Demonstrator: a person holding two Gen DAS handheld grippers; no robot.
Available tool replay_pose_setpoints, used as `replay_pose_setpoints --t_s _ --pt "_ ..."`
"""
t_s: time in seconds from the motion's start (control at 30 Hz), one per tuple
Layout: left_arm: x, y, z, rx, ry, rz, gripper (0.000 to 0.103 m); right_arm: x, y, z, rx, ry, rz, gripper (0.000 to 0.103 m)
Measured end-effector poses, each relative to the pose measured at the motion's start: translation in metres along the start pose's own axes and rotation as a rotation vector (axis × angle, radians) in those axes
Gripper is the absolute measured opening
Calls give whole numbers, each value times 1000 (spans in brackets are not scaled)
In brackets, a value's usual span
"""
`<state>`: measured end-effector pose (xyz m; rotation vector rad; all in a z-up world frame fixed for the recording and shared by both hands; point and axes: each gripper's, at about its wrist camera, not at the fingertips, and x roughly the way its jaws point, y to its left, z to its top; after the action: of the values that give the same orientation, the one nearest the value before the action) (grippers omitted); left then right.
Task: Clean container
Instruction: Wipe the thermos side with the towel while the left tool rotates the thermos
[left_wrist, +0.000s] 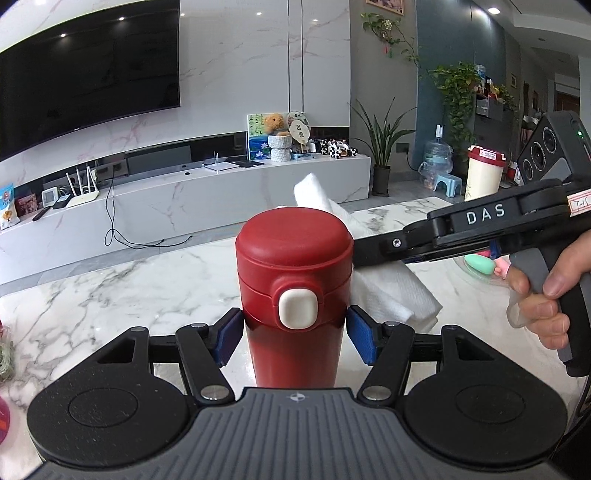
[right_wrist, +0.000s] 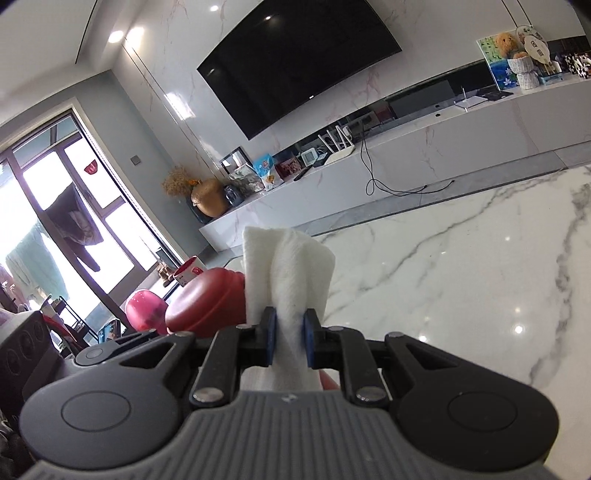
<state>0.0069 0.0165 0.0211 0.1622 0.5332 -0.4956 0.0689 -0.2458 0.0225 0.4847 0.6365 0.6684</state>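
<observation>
My left gripper (left_wrist: 295, 334) is closed on the red thermos flask (left_wrist: 294, 288), its blue pads pressing both sides just under the lid, holding it upright over the marble desk (left_wrist: 110, 288). My right gripper (right_wrist: 290, 341) pinches a folded white paper towel (right_wrist: 291, 269) tightly between its pads; the towel sits against the flask's far right side, just beyond my left gripper's right finger.
</observation>
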Motion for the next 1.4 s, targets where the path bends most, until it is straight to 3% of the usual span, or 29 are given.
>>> replay_pose_setpoints --t_s 0.63,0.8,0.9,1.1,1.4 --pt "0 2 0 -12 -7 11 60 44 -20 -38 39 250 -192 18" --pt "1 2 0 -30 -9 24 60 51 -23 -45 42 275 -210 18" --pt "0 -2 -1 -80 -7 42 61 51 -24 -46 41 277 -212 18" --pt "1 -12 -4 -196 -27 153 68 55 -24 -44 40 279 -215 18" --pt "6 -30 -2 -236 -52 252 68 58 -26 -44 35 279 -217 18"
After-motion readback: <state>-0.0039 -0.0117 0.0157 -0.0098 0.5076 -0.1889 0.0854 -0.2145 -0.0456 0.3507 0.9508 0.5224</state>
